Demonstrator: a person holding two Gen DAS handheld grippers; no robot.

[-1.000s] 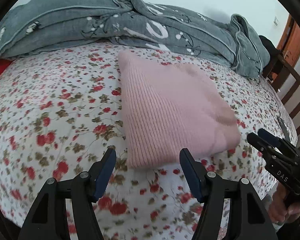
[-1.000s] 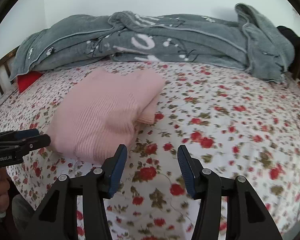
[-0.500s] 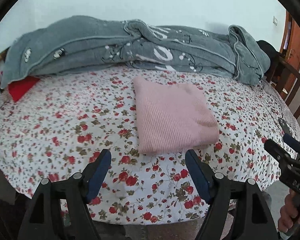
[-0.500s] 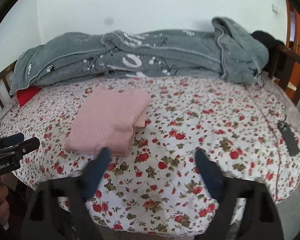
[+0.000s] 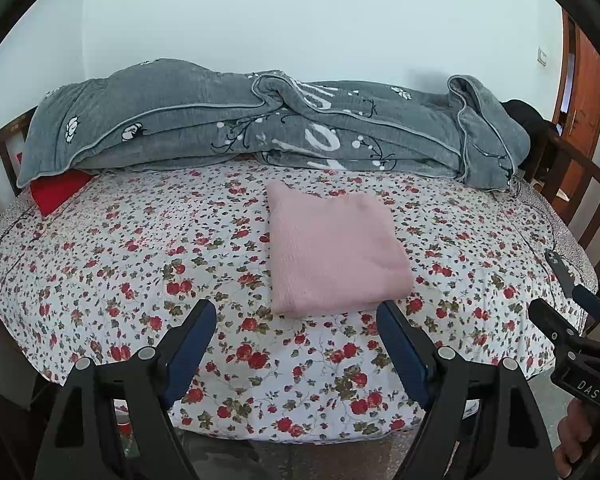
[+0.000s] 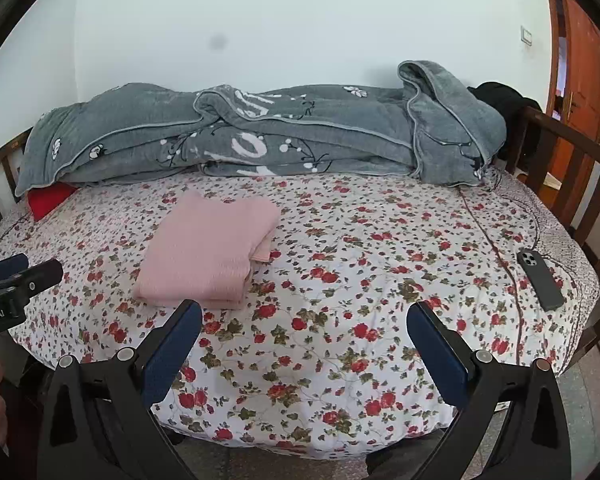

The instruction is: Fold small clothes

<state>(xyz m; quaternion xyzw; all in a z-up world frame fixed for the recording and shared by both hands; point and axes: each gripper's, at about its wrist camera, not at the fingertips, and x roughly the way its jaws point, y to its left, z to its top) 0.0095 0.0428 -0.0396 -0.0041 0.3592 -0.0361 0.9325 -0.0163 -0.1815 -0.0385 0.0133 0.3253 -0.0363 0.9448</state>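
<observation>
Folding looks finished: pink knit garment [image 5: 332, 250] lies as a neat rectangle on the floral bedsheet [image 5: 140, 264], ribbed and soft, layered edges at one side. Left gripper [image 5: 296, 322] hangs released, empty, with the bundle just ahead of its fingers. Right gripper [image 6: 304, 324] is likewise spread and empty, the bundle ahead to its left. Grey plush blanket [image 6: 260, 140] is heaped beyond. Next move probably needs another garment; none shows.
</observation>
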